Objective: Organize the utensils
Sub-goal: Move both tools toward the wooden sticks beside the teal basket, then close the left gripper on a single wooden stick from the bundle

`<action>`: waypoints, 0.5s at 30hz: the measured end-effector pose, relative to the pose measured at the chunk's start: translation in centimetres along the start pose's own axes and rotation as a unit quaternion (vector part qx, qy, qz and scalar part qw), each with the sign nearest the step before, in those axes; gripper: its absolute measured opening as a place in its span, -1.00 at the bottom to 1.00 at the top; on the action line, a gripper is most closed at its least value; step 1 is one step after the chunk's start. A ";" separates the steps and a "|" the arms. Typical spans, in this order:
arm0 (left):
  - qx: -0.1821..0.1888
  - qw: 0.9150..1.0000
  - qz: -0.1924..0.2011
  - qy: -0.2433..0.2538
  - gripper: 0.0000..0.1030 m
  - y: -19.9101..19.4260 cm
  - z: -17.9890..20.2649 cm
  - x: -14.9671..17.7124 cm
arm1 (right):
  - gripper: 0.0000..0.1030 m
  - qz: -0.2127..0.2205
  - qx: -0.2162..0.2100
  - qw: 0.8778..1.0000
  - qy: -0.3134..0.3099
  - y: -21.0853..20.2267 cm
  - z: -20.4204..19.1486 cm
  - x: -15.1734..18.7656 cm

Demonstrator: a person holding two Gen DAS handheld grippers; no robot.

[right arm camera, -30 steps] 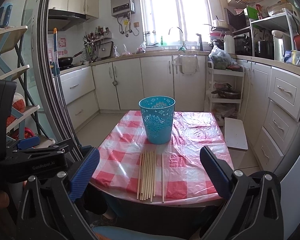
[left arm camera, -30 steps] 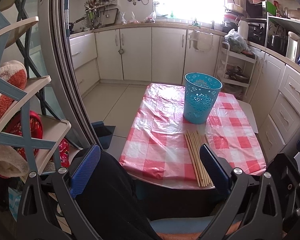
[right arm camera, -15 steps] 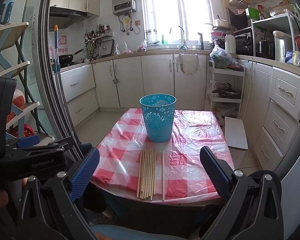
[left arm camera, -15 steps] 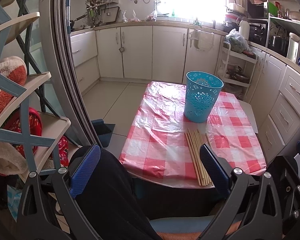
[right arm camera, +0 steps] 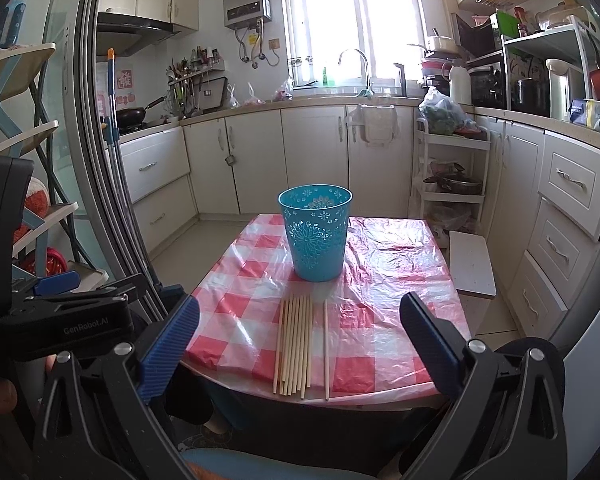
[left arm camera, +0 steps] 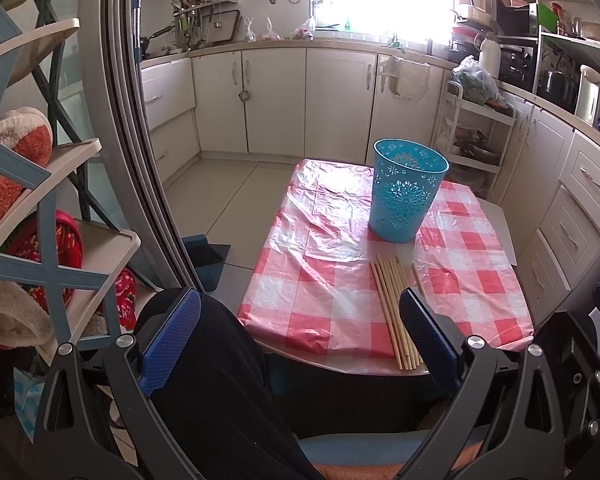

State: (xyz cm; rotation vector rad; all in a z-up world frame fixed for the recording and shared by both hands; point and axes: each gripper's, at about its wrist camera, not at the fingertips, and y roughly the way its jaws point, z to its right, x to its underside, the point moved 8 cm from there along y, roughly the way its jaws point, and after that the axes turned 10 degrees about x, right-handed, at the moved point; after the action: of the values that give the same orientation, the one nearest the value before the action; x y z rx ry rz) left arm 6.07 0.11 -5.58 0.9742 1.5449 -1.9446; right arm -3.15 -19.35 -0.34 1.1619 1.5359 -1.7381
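Both cameras had crept only a tiny bit closer to the table (right arm camera: pixel 380 394) since a second ago, and nothing on it had moved.

That table was the biggest thing, and it wore a red and white checked cloth (right arm camera: pixel 252 304) with shiny plastic on top. Toward the back stood a blue basket (right arm camera: pixel 315 236), upright and open at the top. I could not see anything inside it.

In front of the basket lay the chopsticks (right arm camera: pixel 294 344). Most sat side by side in a flat bunch. One single chopstick (right arm camera: pixel 326 350) lay just beside the bunch, on its right, not touching. They all pointed the long way, from the near edge of the table toward the basket, and the near ends stuck out a little past the edge.

The right gripper (right arm camera: pixel 300 348) was wide open and held nothing. The chopsticks lay straight ahead of it, right between its blue pads (right arm camera: pixel 168 346). The left gripper (left arm camera: pixel 300 346) was wide open and empty too, but it sat off to the left, with the sticks by its right pad.

So I think the right gripper was nearer and better lined up. It would likely need to turn and close across the sticks, not along them.
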 end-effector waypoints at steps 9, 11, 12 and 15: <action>-0.006 1.000 -0.004 -0.002 0.86 1.0 -0.5 0.6 | 0.86 -0.004 0.009 1.000 0.001 1.1 0.4 0.4; -0.010 1.000 -0.007 -0.007 0.86 1.6 -1.0 0.6 | 0.86 -0.011 0.014 1.000 -0.001 2.1 0.7 0.6; -0.011 1.000 -0.009 -0.009 0.86 1.9 -1.3 0.7 | 0.86 -0.016 0.018 1.000 -0.002 2.7 0.9 0.8; -0.015 1.000 -0.020 -0.019 0.86 3.1 -2.1 0.9 | 0.86 -0.038 0.020 0.999 -0.007 5.3 1.2 1.3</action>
State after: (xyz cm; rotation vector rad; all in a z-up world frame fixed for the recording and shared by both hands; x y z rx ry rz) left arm 8.25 1.38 -8.41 0.8954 1.5790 -1.9500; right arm 0.41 -21.39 -4.12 1.1224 1.5624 -1.8312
